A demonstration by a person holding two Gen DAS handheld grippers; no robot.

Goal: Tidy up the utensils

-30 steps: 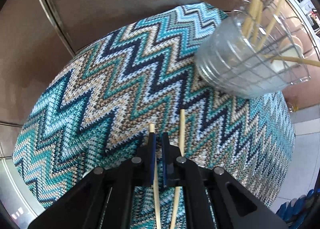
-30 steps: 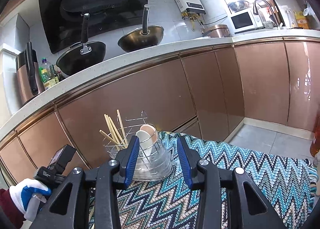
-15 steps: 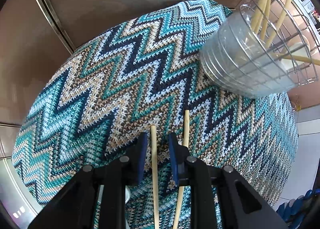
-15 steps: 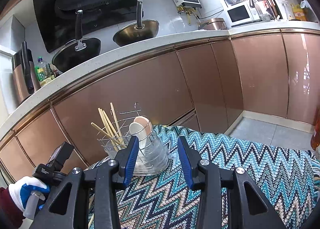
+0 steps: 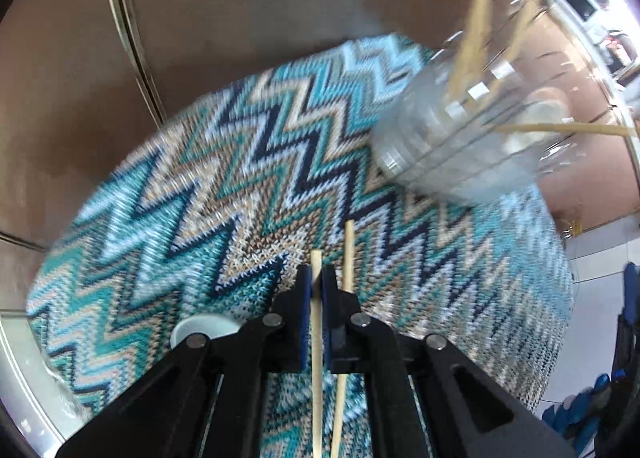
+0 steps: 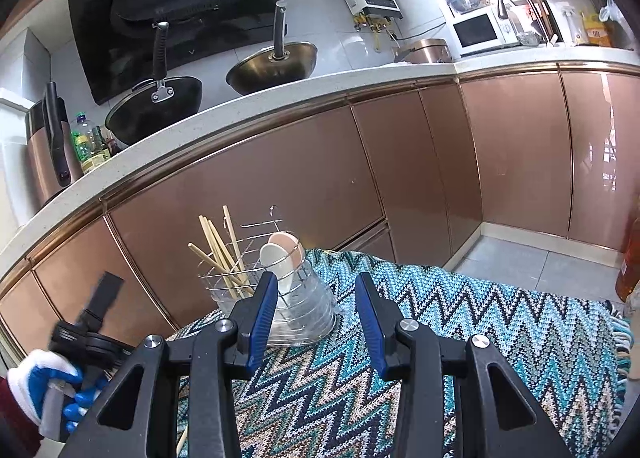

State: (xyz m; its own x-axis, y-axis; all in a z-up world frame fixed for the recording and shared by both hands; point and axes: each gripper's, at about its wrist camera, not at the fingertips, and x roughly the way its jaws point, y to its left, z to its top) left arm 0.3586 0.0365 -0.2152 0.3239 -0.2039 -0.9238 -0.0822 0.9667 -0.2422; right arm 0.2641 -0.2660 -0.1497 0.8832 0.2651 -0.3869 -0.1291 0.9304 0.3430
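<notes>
left gripper clamped on one chopstick | second chopstick lay beside | right gripper spread wide, holding nothing | holder ahead

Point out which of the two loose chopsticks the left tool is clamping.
The left-hand chopstick, with the squared tip, runs between the closed fingers of the left tool. The other chopstick lies outside the right finger, reaching farther across the zigzag cloth.
</notes>
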